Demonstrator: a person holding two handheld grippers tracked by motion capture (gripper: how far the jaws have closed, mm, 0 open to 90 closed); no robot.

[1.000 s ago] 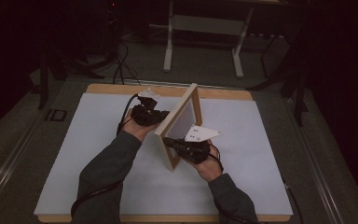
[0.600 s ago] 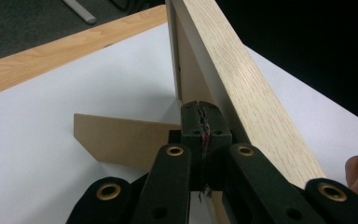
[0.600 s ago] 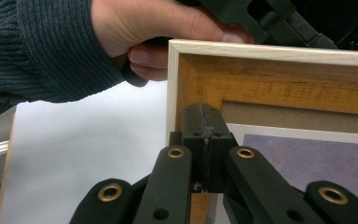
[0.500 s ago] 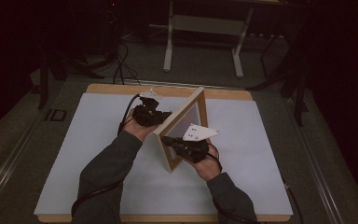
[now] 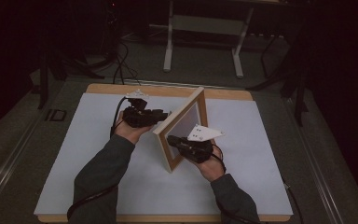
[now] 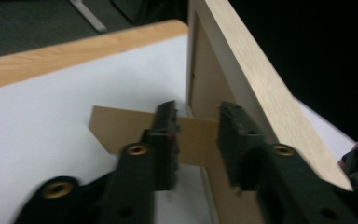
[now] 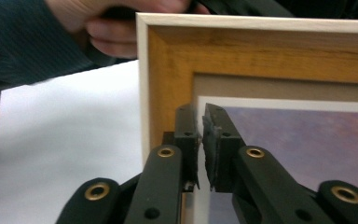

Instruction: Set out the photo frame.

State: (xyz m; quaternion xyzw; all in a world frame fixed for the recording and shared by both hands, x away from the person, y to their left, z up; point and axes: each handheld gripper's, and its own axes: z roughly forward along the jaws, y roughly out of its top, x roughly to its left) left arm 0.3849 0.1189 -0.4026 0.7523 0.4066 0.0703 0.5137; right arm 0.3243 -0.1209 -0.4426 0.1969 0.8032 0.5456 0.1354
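Note:
A light wooden picture frame (image 5: 181,111) stands on edge on the white table cover, between both hands. My left gripper (image 5: 162,115) is behind the frame. In the left gripper view its jaws (image 6: 198,112) have just been opening and stand apart, with the frame's brown cardboard stand (image 6: 121,126) just beyond the fingertips and the frame's back (image 6: 242,60) to the right. My right gripper (image 5: 172,140) is at the frame's front. Its jaws (image 7: 199,112) have just been opening to a slim gap with nothing between them, the tips at the moulding (image 7: 261,51) beside the purple picture (image 7: 307,140).
The white cover (image 5: 261,154) lies on a wooden tabletop (image 5: 121,88) with bare room on both sides of the frame. Beyond the far edge, on the dark floor, stand a metal stand's legs (image 5: 168,51) and cables (image 5: 121,60).
The frame has swung a little, so more of its face shows toward the right. Both hands stay about where they were.

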